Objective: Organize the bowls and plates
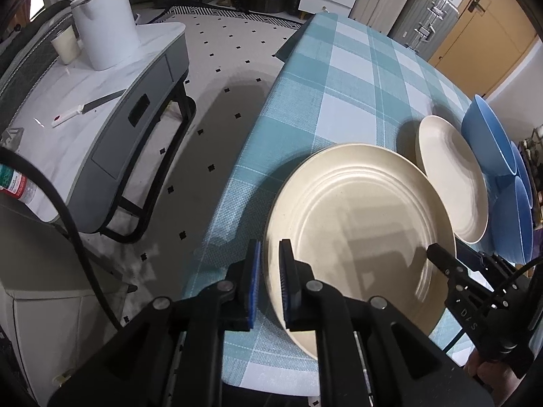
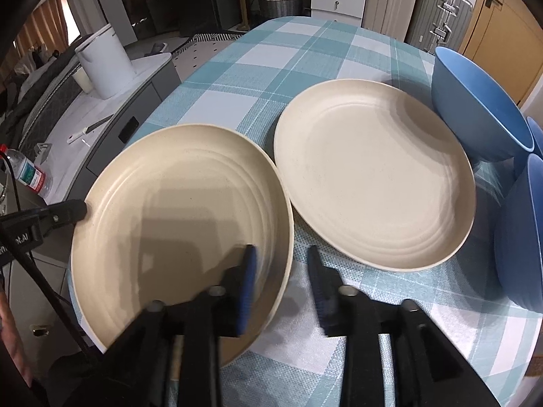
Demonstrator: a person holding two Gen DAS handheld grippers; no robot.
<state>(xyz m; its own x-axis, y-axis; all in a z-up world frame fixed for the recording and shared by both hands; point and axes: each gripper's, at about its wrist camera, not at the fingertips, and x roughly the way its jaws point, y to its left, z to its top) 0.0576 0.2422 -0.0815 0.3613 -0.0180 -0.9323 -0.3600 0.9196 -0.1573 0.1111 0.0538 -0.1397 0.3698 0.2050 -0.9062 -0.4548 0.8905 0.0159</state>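
Note:
A cream ridged plate (image 1: 356, 224) (image 2: 176, 210) is at the near left corner of the plaid table, its left side past the table edge. My left gripper (image 1: 270, 249) is shut on the plate's left rim; one of its fingers (image 2: 73, 211) shows in the right wrist view. My right gripper (image 2: 283, 257) is open and straddles the plate's right rim, pads clear of it; one fingertip (image 1: 436, 251) shows in the left wrist view. A second cream plate (image 1: 451, 176) (image 2: 373, 169) lies flat just beyond. Blue bowls (image 1: 488, 135) (image 2: 475, 101) stand to its right.
The teal plaid tablecloth (image 1: 339, 78) (image 2: 271, 54) stretches away bare. Another blue bowl (image 2: 522, 237) sits at the right edge. Left of the table is a side table (image 1: 101, 108) with a white kettle (image 1: 103, 23), a cup and a knife. Suitcases and drawers stand behind.

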